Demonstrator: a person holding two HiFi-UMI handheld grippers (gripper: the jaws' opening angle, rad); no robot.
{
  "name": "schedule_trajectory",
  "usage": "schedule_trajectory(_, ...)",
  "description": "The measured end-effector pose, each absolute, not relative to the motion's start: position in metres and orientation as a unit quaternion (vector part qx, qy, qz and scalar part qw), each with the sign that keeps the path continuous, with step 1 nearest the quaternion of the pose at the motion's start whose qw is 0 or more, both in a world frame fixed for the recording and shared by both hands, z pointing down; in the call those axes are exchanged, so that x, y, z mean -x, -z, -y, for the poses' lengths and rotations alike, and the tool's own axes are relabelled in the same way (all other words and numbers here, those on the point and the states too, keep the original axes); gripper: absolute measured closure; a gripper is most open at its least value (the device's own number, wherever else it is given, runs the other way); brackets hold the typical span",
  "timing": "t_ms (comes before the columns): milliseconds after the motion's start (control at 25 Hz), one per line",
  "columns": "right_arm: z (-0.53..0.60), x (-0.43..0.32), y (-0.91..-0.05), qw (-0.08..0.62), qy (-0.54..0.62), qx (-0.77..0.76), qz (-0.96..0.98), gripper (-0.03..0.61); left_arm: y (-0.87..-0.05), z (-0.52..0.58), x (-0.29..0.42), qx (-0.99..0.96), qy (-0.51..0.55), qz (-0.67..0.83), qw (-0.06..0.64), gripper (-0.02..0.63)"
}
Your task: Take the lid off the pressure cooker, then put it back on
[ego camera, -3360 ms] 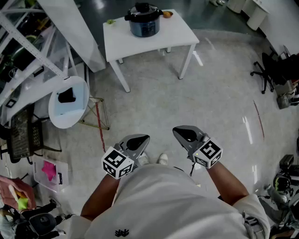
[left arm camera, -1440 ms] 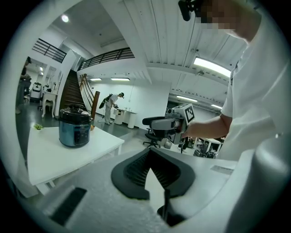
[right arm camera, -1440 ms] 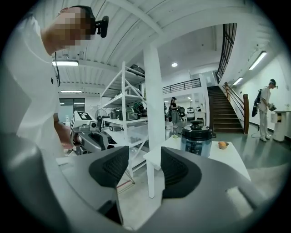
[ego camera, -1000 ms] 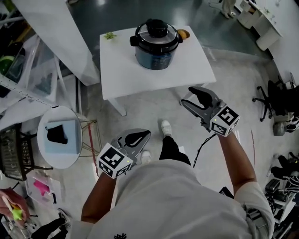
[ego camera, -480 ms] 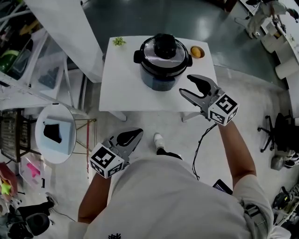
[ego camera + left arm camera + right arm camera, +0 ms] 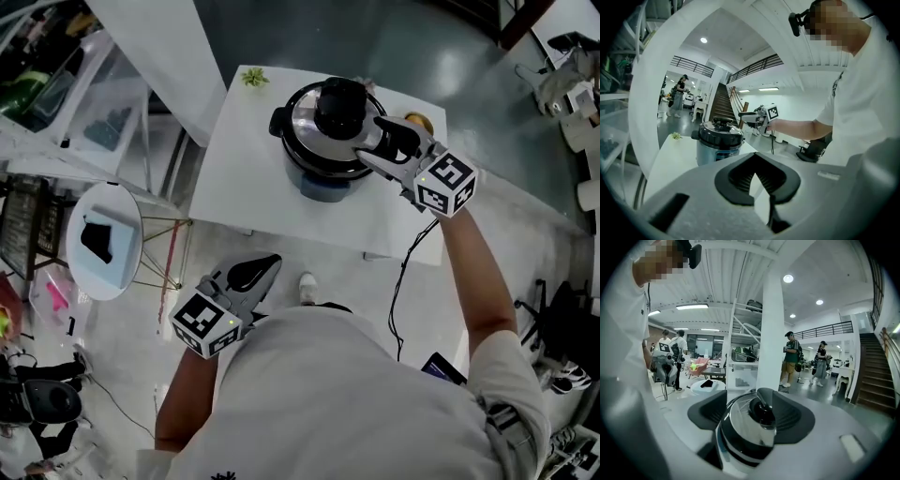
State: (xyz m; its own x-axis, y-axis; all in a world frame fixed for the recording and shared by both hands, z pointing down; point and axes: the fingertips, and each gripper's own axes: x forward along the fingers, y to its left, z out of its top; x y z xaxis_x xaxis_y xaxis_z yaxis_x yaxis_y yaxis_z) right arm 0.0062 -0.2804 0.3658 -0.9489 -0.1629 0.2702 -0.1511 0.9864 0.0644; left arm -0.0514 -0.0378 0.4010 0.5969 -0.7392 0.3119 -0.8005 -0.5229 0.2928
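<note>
A white surface (image 6: 234, 187) stands on a glossy grey floor (image 6: 281, 28) in an open hall with a staircase (image 6: 721, 101). The pressure cooker (image 6: 319, 183) sits on it at upper centre, lid (image 6: 305, 127) on. The right gripper (image 6: 371, 139) has just been opening; its jaws stand released, with the lid's black knob (image 6: 339, 101) between them. The left gripper (image 6: 255, 275), at lower left, is clenched on nothing. An orange object (image 6: 419, 122) is half hidden behind the right gripper. The print on the cooker's front is too small to read.

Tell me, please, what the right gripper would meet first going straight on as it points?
Most likely the black round knob atop the shiny steel lid of the blue pressure cooker. The right gripper, whose jaws have just been opening and grip nothing, frames it ahead; depth unclear.
</note>
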Motion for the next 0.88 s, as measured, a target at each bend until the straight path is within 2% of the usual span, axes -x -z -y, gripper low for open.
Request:
schedule_trajectory(520, 0.343, 0.049, -0.403, 0.187, 0.021, -0.001, 0.982, 0.181, -0.405, 0.06, 0.07, -0.836, -0.075, 0.497, 0.22, 0.607)
schedule_trajectory(720, 0.346, 0.06, -0.413, 0.214, 0.023, 0.017, 0.976, 0.17, -0.406, 0.06, 0.075, -0.829, -0.077, 0.507, 0.225, 0.607)
schedule_trajectory(880, 0.348, 0.065, -0.414, 0.225, 0.02, 0.02, 0.974, 0.191, -0.409, 0.061, 0.078, -0.827, -0.078, 0.507, 0.228, 0.607)
